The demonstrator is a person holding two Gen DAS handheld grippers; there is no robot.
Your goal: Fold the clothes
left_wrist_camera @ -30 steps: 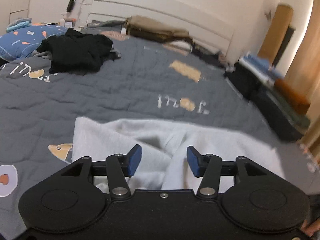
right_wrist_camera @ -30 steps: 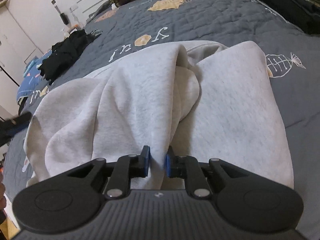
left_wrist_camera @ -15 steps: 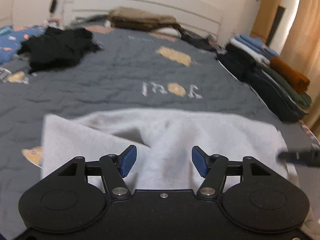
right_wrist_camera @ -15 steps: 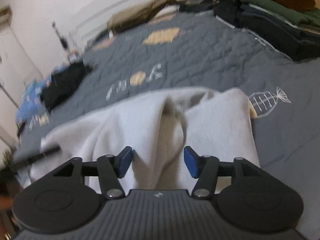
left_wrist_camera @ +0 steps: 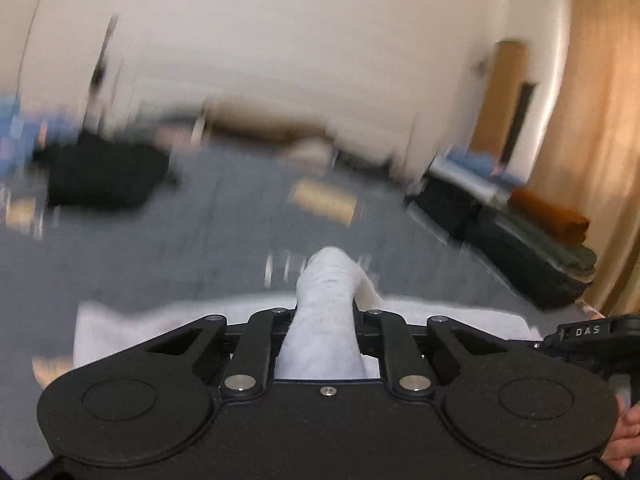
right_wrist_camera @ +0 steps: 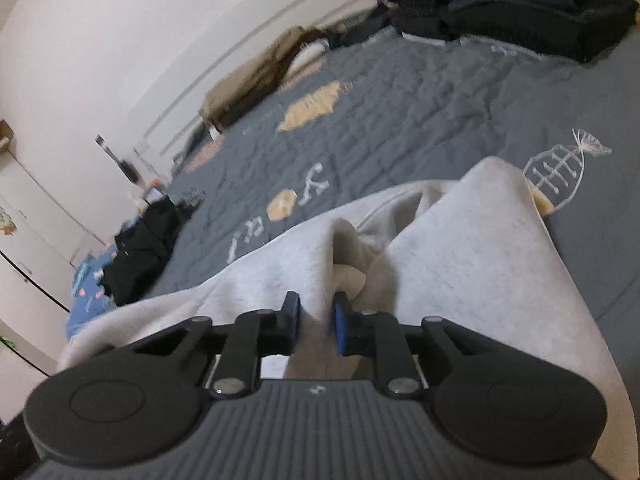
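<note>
Closing on bunched folds, the left gripper and right gripper both pinch the grey sweatshirt on the bed.

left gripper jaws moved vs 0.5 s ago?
Yes. The left gripper stood open over the grey garment; now its jaws are closing on a raised fold of it, hiding the quilt lettering behind.
</note>
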